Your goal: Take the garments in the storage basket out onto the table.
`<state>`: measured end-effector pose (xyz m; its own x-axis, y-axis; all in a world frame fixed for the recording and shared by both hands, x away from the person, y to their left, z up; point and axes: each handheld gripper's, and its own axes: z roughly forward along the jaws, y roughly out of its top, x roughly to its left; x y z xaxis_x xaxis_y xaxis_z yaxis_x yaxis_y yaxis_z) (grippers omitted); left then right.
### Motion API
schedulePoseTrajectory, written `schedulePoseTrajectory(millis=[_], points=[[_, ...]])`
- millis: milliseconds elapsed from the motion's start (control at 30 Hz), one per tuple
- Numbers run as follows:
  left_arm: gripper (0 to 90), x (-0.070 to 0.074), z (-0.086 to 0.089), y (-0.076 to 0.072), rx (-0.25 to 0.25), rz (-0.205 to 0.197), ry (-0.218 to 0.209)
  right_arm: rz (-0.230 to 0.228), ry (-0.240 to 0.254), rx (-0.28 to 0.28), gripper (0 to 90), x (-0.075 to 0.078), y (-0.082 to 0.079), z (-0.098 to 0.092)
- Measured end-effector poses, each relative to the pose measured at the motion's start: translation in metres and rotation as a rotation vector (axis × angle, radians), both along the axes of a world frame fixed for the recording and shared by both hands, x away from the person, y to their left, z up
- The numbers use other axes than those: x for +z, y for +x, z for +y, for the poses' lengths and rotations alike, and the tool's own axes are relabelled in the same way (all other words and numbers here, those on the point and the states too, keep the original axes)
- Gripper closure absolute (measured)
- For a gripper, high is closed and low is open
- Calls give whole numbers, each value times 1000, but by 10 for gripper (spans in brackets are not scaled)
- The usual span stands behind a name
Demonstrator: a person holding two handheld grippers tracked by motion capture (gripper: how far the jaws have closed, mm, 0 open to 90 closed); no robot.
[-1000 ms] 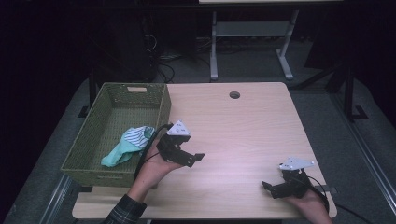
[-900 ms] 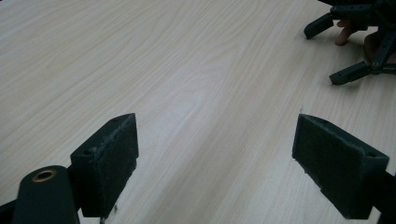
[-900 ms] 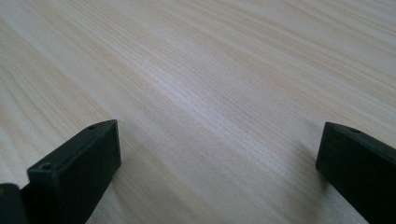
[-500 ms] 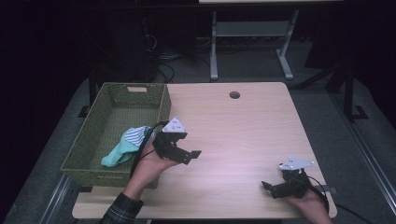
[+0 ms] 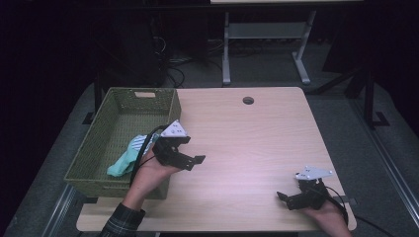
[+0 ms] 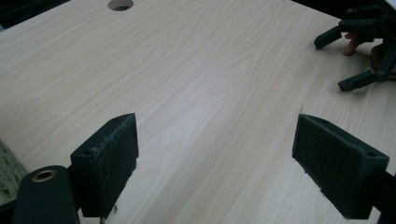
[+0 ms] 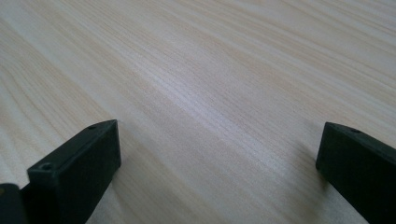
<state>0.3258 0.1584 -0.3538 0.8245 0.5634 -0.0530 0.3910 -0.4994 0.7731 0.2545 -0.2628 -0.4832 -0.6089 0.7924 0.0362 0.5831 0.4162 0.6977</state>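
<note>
My left gripper (image 5: 193, 151) hovers just right of the green woven basket (image 5: 99, 148), over the table's left part. Its jaws stand wide open with nothing between them, and in the left gripper view (image 6: 229, 154) bare wood lies under them. In the basket lies a teal and white cloth (image 5: 123, 162), partly hidden behind my hand. My right gripper (image 5: 285, 199) rests near the front right corner of the table, open and holding nothing; the right gripper view (image 7: 219, 163) has bare wood between its jaws. The left gripper view also catches the right gripper (image 6: 362, 56) farther off.
The light wooden table (image 5: 257, 143) has a round cable hole (image 5: 248, 100) near its far edge. A corner of the basket (image 6: 6, 172) shows by my left jaw. Beyond the table stand a metal desk frame (image 5: 267, 44) and cables on a dark floor.
My left gripper has drifted a little to the left and away, nearer the basket's right wall, still open. The right gripper has stayed put.
</note>
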Motion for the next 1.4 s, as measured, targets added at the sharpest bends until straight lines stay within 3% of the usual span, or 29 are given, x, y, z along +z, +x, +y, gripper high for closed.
schedulePoseTrajectory(millis=[733,1100,1400], points=[[137,6,32,1,58,-13,-29,-3,0,2,0,0,0,0],[133,7,49,2,99,-32,-21,-3,-1,2,0,0,0,0],[133,6,57,2,92,-39,-10,-2,0,1,0,0,0,0]])
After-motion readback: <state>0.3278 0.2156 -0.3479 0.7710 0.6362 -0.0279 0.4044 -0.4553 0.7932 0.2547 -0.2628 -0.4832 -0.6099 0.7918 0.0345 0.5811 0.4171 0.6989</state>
